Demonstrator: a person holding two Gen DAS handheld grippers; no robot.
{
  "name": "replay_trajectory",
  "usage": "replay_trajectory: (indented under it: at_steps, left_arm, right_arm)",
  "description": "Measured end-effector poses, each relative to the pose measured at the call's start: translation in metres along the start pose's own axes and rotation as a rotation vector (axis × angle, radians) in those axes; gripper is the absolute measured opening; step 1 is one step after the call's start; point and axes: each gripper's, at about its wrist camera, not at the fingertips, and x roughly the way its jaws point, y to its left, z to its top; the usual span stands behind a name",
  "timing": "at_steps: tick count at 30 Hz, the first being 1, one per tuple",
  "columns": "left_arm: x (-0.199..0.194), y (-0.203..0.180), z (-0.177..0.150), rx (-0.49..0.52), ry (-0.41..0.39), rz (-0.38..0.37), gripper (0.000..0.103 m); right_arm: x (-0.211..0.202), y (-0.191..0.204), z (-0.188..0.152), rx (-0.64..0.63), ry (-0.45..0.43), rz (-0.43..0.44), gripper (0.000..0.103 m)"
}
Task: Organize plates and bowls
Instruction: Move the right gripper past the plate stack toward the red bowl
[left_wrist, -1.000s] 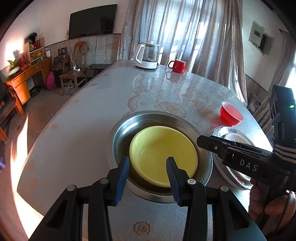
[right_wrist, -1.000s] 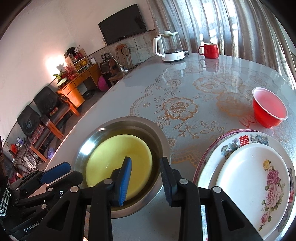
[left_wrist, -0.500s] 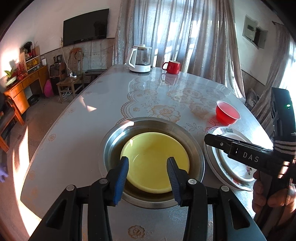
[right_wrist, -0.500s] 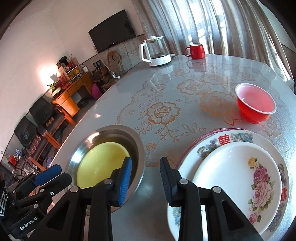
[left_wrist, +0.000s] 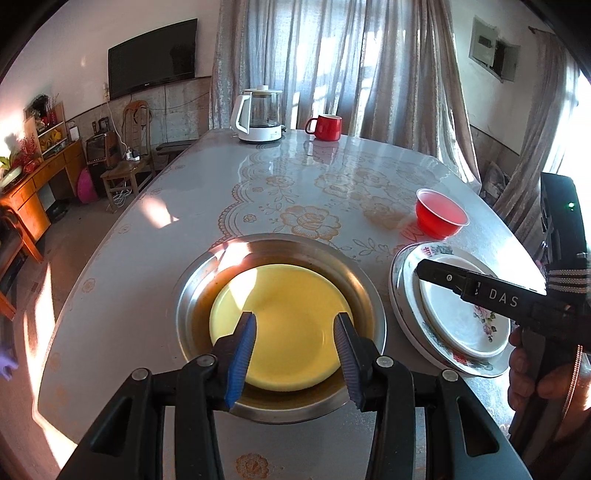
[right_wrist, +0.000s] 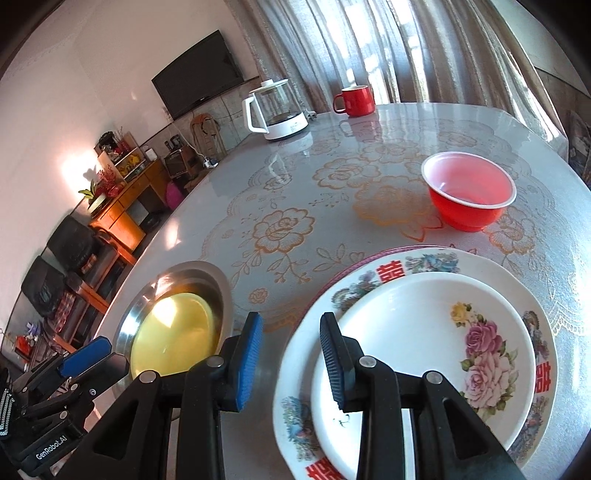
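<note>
A yellow plate (left_wrist: 284, 325) lies inside a wide steel basin (left_wrist: 365, 291) near the table's front edge; both show in the right wrist view, plate (right_wrist: 173, 332) and basin (right_wrist: 207, 277). My left gripper (left_wrist: 295, 354) is open and empty, hovering over the plate's near rim. A small white floral plate (right_wrist: 424, 339) lies on a larger patterned plate (right_wrist: 406, 262). My right gripper (right_wrist: 291, 354) is open and empty above their left edge. A red bowl (right_wrist: 469, 195) stands behind them.
A glass kettle (left_wrist: 258, 114) and a red mug (left_wrist: 327, 127) stand at the table's far end. The table (left_wrist: 166, 206) has a floral cover and drops off at left toward chairs and a wooden cabinet.
Both grippers pulled back and up from the basin. The right gripper swung right, from over the basin's rim to over the stacked plates. Both stayed open.
</note>
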Motion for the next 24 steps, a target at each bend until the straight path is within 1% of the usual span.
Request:
replay_trajectory:
  at_steps: [15, 20, 24]
  left_arm:
    - [0.011, -0.029, 0.008, 0.083, 0.016, -0.02, 0.045]
    - [0.021, -0.042, 0.015, 0.113, 0.028, -0.026, 0.045]
    - [0.032, -0.054, 0.028, 0.107, 0.046, -0.041, 0.047]
  right_arm:
    - [-0.017, -0.038, 0.002, 0.078, -0.033, -0.037, 0.032]
    - [-0.023, -0.057, 0.006, 0.112, -0.051, -0.06, 0.032]
    - [-0.028, -0.08, 0.014, 0.162, -0.069, -0.089, 0.032]
